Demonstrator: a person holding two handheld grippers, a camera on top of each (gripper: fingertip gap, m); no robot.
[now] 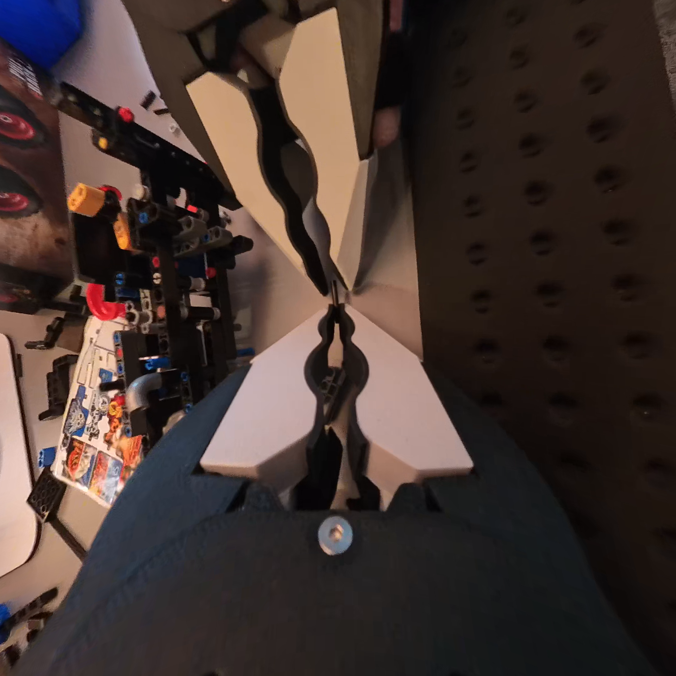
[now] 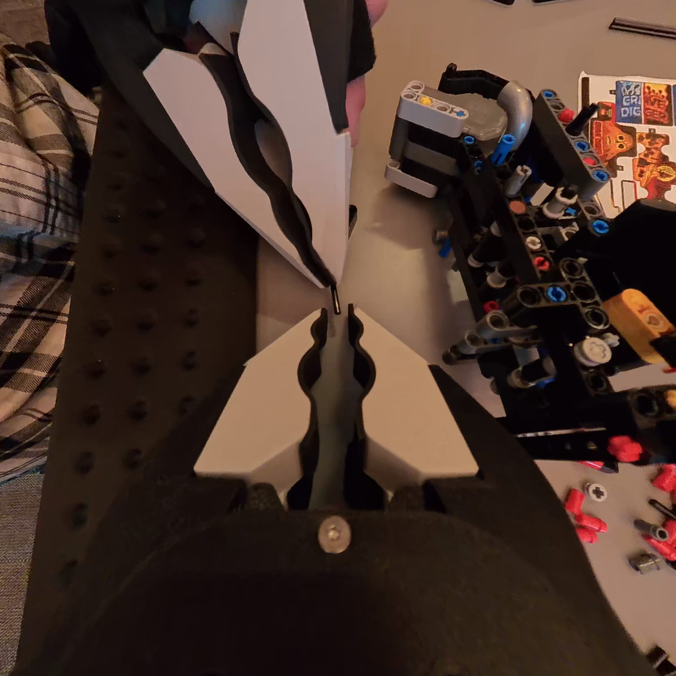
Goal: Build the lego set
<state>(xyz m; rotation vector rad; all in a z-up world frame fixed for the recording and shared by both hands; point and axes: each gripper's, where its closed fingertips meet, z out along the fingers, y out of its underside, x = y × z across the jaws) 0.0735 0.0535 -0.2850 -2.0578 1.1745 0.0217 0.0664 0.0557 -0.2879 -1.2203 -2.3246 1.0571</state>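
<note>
My left gripper (image 1: 335, 311) is shut on a small black pin (image 1: 334, 298), which sticks out past its tips. In the right wrist view the left gripper (image 2: 329, 282) comes down from the top with the pin (image 2: 335, 300) hanging from its tips. My right gripper (image 2: 337, 310) meets it tip to tip, jaws a narrow gap apart, with the pin's free end just at that gap. It shows from above in the left wrist view (image 1: 330, 289). The partly built black lego vehicle (image 1: 164, 256) (image 2: 530, 256) stands on the table beside both grippers.
A sticker sheet (image 1: 95, 439) (image 2: 640, 128) lies by the build. Loose red and grey parts (image 2: 585, 519) lie at the right. A dark perforated panel (image 1: 548, 292) (image 2: 146, 292) runs along the table edge, with plaid fabric (image 2: 29, 219) beyond. The set's box (image 1: 22, 164) stands far left. Both grippers' tips are close together, under 4 cm apart.
</note>
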